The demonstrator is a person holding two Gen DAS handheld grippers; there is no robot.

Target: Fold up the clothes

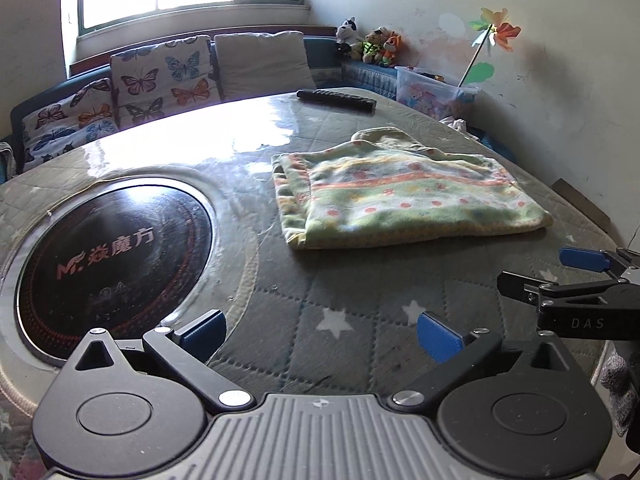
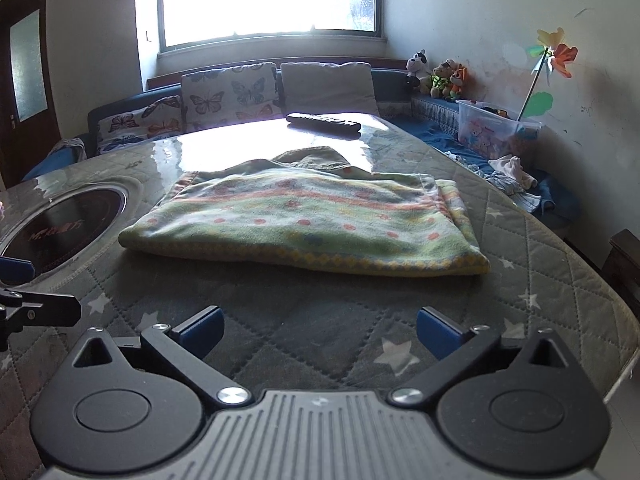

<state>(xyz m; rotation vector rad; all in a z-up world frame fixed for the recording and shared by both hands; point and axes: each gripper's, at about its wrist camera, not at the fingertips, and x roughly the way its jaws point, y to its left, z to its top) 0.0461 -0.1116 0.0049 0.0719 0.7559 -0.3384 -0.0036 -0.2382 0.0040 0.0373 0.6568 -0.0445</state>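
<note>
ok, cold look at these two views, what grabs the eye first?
The folded green fleece garment with orange and yellow stripes lies mid-table on the grey quilted star-print table cover. Left of it sits the round black glass induction cooktop with orange lettering, sunk into the table. Both claws, left claw and right claw, hover open and empty short of the garment; a long black remote control lies at the far edge.
</note>
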